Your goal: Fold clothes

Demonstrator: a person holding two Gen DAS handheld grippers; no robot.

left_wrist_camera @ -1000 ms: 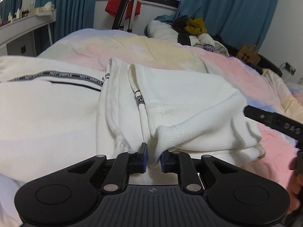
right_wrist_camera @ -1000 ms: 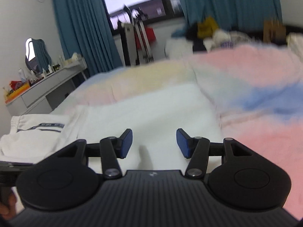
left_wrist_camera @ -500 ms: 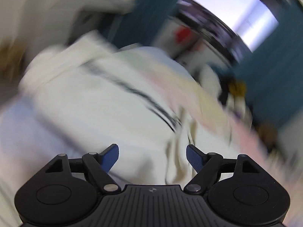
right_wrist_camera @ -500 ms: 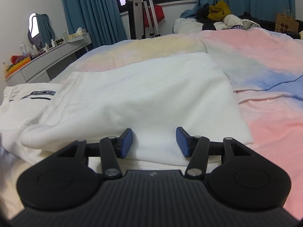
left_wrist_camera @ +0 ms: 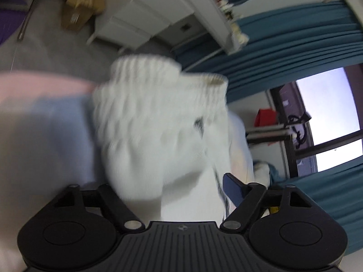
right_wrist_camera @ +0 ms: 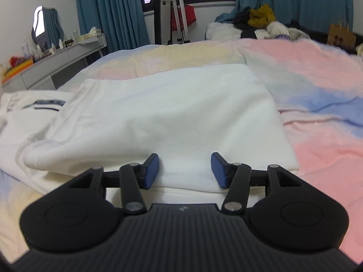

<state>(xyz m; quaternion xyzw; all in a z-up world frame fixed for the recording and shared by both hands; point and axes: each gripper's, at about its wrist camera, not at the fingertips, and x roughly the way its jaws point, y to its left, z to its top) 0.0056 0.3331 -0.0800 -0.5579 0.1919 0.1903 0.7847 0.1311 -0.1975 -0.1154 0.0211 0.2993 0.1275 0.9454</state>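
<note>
White trousers lie folded on a pastel bedspread, the near folded edge running just beyond and between the blue pads of the right gripper, which stand moderately apart and press nothing. In the blurred, rolled left view, the left gripper hovers with its jaws closing while a ribbed cuff and bunched white cloth fill the gap; only its right pad shows, clear of the fabric, the left hidden behind cloth.
</note>
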